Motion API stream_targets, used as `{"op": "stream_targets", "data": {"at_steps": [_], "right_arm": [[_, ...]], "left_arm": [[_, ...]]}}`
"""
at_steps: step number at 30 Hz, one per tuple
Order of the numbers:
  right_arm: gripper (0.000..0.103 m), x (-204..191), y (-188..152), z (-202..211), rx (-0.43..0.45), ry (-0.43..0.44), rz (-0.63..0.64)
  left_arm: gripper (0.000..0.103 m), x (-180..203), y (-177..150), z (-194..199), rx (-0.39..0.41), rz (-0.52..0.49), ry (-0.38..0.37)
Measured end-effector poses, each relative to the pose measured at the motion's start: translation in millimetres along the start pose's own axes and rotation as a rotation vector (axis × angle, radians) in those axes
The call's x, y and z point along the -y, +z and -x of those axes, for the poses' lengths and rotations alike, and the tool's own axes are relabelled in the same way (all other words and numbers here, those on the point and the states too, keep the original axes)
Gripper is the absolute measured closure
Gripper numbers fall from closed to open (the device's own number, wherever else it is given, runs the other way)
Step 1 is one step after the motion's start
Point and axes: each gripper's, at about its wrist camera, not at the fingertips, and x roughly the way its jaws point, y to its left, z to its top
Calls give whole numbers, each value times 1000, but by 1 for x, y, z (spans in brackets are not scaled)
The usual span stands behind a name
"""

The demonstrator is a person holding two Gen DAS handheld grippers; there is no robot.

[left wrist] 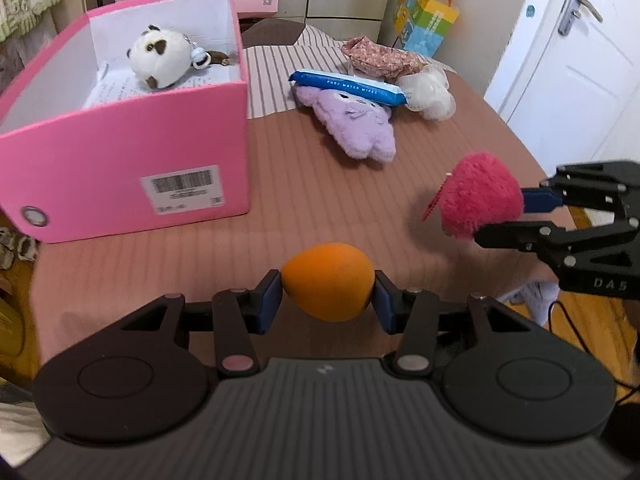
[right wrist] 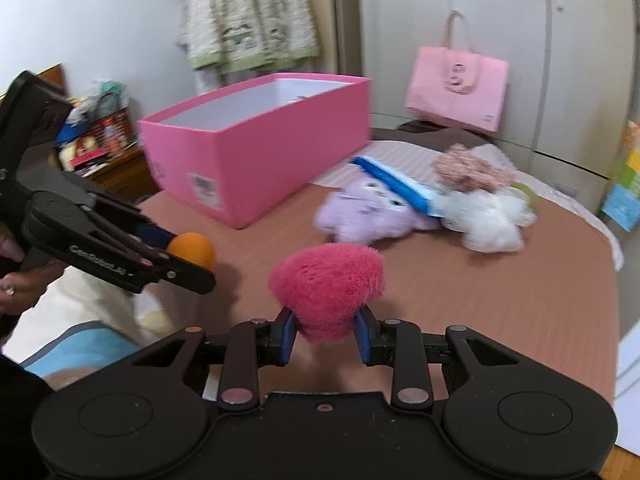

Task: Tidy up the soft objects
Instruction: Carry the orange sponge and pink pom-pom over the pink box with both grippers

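Observation:
My left gripper [left wrist: 328, 300] is shut on an orange egg-shaped sponge [left wrist: 329, 286], held above the brown bedspread; it also shows at the left of the right wrist view [right wrist: 192, 250]. My right gripper [right wrist: 326, 334] is shut on a fuzzy pink plush [right wrist: 328, 288], seen at the right of the left wrist view [left wrist: 480, 196]. A pink box [left wrist: 132, 152] stands at the left with a white-and-brown plush [left wrist: 160, 58] inside. A purple plush [left wrist: 352, 120], a blue wipes pack [left wrist: 348, 86], a white plush [left wrist: 430, 94] and a floral fabric piece [left wrist: 380, 58] lie beyond.
A pink bag [right wrist: 456, 88] leans on the wardrobe behind the bed. A colourful bag [left wrist: 426, 24] stands at the far right, next to a white door [left wrist: 568, 60]. A cluttered wooden stand [right wrist: 100, 148] sits left of the bed. The bed edge drops off at the right.

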Motion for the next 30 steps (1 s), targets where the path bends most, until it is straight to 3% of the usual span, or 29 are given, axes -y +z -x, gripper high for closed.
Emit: {"op": "stream_targets", "data": {"at_steps": [9, 17, 26, 30], "right_arm": [[68, -43, 25, 1, -27, 150, 26], [68, -75, 56, 1, -32, 266, 52], [68, -90, 110, -6, 50, 236, 115], [68, -85, 138, -19, 79, 209, 128]], "left_arm": [[56, -24, -6, 52, -5, -5, -8], [56, -45, -2, 83, -49, 2, -61], [56, -79, 43, 110, 107, -6, 5], [56, -98, 71, 106, 139, 13, 7]]}}
